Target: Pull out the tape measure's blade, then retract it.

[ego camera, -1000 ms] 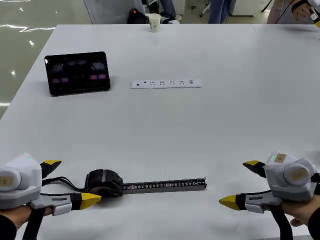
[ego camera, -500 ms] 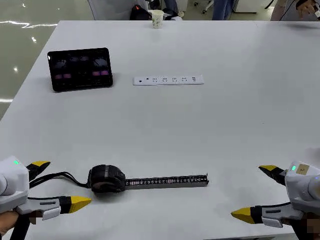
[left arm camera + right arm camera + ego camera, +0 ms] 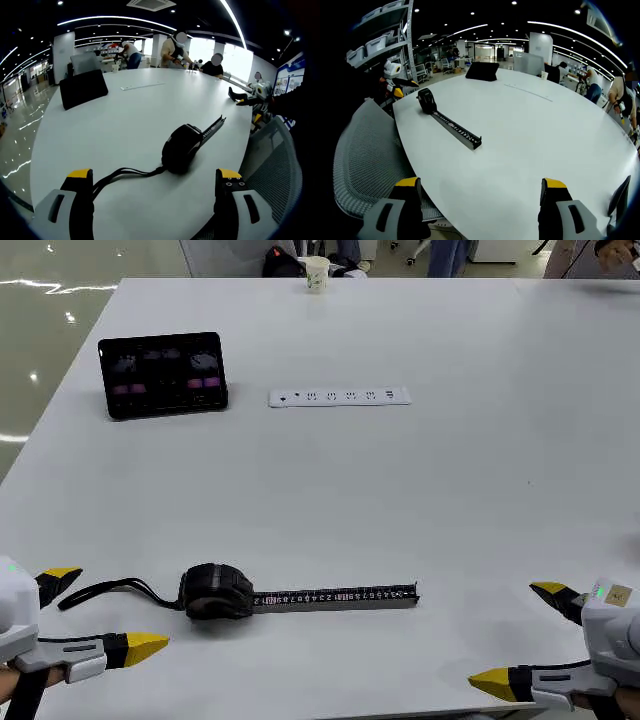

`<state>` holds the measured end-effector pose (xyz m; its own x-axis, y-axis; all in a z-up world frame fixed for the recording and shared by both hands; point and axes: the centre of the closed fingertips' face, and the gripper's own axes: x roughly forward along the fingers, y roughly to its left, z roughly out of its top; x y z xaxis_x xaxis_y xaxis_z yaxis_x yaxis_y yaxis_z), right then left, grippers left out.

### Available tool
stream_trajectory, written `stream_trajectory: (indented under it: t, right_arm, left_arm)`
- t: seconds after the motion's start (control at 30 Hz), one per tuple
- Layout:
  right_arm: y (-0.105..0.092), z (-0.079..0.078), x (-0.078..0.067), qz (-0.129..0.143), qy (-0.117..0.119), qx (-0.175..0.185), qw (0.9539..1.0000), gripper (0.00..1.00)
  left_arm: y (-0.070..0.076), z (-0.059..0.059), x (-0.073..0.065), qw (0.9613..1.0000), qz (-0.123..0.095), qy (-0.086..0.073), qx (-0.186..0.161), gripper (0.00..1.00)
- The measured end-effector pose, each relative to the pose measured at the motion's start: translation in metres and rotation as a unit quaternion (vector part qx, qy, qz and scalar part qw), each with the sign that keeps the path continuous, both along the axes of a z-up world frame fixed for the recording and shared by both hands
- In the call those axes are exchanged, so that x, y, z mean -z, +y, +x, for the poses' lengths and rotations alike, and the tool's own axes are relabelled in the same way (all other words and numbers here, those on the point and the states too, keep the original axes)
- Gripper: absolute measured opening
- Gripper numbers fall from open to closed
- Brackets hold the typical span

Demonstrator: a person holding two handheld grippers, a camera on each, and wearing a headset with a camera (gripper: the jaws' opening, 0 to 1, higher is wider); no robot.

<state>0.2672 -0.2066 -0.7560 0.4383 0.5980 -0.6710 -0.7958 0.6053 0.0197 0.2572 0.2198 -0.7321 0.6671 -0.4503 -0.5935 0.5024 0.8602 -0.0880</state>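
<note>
A black tape measure lies near the table's front edge with its blade drawn out to the right and its wrist strap trailing left. My left gripper is open at the front left corner, a short way left of the case, touching nothing. At the front right, my right gripper is open too, well clear of the blade's tip. The case and extended blade lie ahead and to the left in the right gripper view.
A dark tablet stands at the back left of the white table. A white power strip lies mid-table and a paper cup sits at the far edge. A grey mesh chair is by the near edge. People stand beyond the table.
Both grippers have drawn back toward the near edge and away from the tape measure. The tape measure lies as before with its blade out; the camera shifted slightly.
</note>
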Motion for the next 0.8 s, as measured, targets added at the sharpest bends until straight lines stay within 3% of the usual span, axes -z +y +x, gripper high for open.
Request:
stream_trajectory:
  t: [0.23, 0.37, 0.5, 0.6, 0.73, 0.8]
  right_arm:
    - [0.001, 0.001, -0.004, 0.007, -0.001, -0.005, 1.0, 0.99]
    - [0.001, 0.004, -0.01, 0.013, -0.028, -0.014, 0.9994, 0.99]
    - [-0.001, 0.005, -0.007, 0.01, -0.014, -0.006, 0.9998, 0.99]
    - [-0.002, 0.005, -0.005, 0.003, -0.012, -0.005, 0.9999, 0.99]
    - [0.0, 0.006, -0.007, 0.003, -0.013, 0.003, 0.9999, 0.99]
    - [0.002, 0.005, -0.008, 0.002, -0.012, -0.002, 0.9999, 0.99]
  left_arm:
    - [-0.01, -0.001, -0.002, 0.9999, -0.009, 0.0, 0.014, 0.99]
    - [-0.014, -0.001, -0.002, 0.9997, -0.017, 0.0, 0.015, 0.99]
    - [-0.016, -0.002, -0.001, 0.9998, -0.012, 0.0, 0.016, 0.99]
    - [-0.02, -0.003, 0.0, 0.9996, -0.003, -0.002, 0.027, 0.99]
    - [-0.024, -0.003, 0.003, 0.9995, 0.008, 0.005, 0.03, 0.99]
    - [-0.031, -0.004, 0.002, 0.9994, -0.004, 0.009, 0.033, 0.99]
